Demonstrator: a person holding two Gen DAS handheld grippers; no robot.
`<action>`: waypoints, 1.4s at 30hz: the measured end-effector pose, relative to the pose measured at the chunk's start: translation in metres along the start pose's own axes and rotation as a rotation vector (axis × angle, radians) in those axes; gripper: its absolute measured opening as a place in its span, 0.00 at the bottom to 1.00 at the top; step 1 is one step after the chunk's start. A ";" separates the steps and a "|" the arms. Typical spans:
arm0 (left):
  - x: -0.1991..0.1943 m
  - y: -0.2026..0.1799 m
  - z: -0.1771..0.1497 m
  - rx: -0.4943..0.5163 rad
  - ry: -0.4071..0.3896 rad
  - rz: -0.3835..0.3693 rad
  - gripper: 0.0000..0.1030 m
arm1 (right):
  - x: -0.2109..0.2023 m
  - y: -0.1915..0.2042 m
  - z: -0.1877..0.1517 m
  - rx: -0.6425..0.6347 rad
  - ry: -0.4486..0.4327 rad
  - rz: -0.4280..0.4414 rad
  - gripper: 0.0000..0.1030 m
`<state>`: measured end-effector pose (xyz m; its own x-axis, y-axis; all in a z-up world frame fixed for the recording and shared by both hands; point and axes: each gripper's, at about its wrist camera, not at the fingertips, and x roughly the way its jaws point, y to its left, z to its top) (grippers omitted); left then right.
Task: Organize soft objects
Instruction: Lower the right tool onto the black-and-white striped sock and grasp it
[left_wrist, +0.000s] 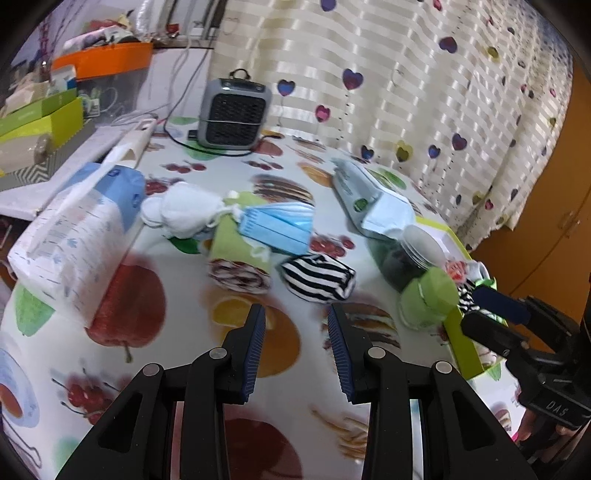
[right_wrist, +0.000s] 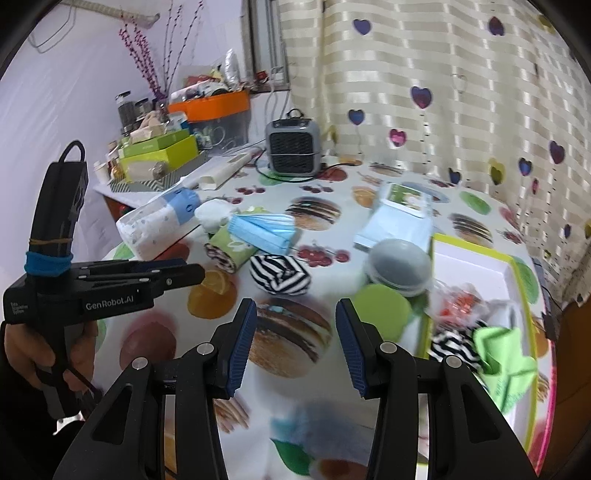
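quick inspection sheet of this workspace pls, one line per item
surface: table under a food-print cloth
job's things: striped sock roll, blue face masks, green patterned roll and white bundle loose mid-table; green-rimmed tray at right already holds striped and green cloth
clutter: wipes pack, two lidded jars, flat blue packet
grippers: left gripper and right gripper both open, nothing between the fingers
cables: black cord runs from the small heater
surroundings: heart-print curtain behind, crowded side shelf at left
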<state>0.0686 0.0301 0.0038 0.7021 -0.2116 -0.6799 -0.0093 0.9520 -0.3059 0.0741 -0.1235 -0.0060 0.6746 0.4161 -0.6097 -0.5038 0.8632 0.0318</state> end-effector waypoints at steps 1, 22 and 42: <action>0.000 0.004 0.001 -0.005 -0.003 0.005 0.33 | 0.003 0.002 0.001 -0.005 0.002 0.004 0.45; 0.015 0.050 0.029 -0.070 -0.028 0.023 0.35 | 0.107 0.022 0.032 -0.086 0.131 0.040 0.45; 0.030 0.050 0.039 -0.063 -0.020 -0.007 0.35 | 0.147 0.024 0.029 -0.101 0.249 -0.039 0.44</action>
<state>0.1169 0.0802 -0.0061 0.7165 -0.2131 -0.6642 -0.0487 0.9346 -0.3524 0.1764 -0.0339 -0.0720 0.5471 0.2893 -0.7855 -0.5398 0.8391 -0.0669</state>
